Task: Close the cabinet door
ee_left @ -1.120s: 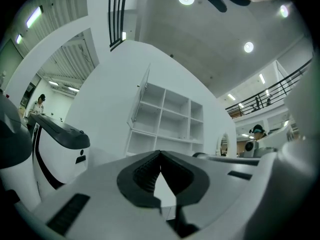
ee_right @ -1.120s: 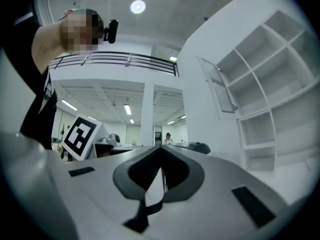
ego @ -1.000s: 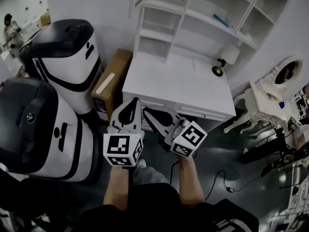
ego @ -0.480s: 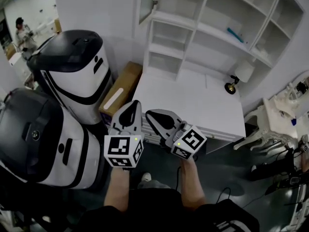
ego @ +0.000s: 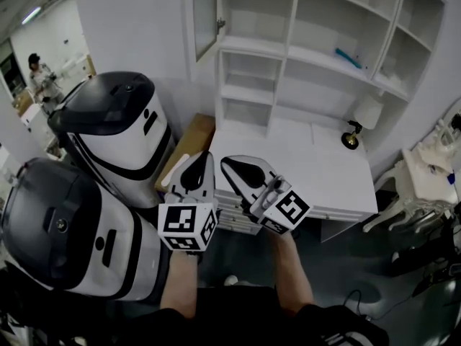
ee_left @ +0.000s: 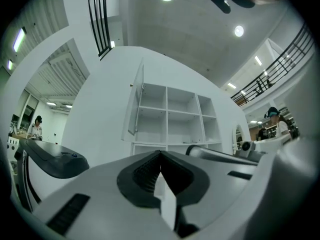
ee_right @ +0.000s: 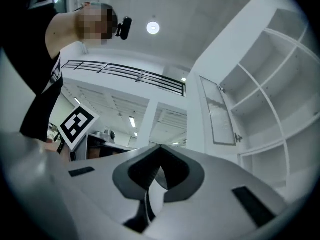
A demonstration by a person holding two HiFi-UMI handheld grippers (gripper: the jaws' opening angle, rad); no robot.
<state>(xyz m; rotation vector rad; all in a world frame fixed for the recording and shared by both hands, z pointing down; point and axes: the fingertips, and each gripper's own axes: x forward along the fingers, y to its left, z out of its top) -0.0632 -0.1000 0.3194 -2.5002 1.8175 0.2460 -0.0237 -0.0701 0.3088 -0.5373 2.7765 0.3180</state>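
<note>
A tall white shelf cabinet (ego: 302, 42) stands on a white desk (ego: 302, 164) against the wall. Its narrow door (ego: 204, 13) at the upper left hangs open, with a small knob (ego: 222, 24) on its edge. My left gripper (ego: 197, 166) and right gripper (ego: 232, 166) are held side by side over the desk's near left corner, below the door and apart from it. Both are shut with nothing between them. The left gripper view has the open door (ee_left: 136, 104) left of the shelves above my left gripper (ee_left: 160, 153). The door (ee_right: 220, 116) and its knob (ee_right: 239, 138) lie right of my right gripper (ee_right: 160, 146).
Two big white-and-black machines (ego: 115, 128) (ego: 65, 229) crowd the left side. A cardboard box (ego: 189, 146) leans between them and the desk. A small lamp (ego: 364, 117) stands on the desk's right end, and a white chair (ego: 421, 179) sits beyond. A person (ego: 39, 74) stands far left.
Both grippers have risen and moved forward toward the cabinet, staying shut. The head view has tilted up, bringing the open door fully into view.
</note>
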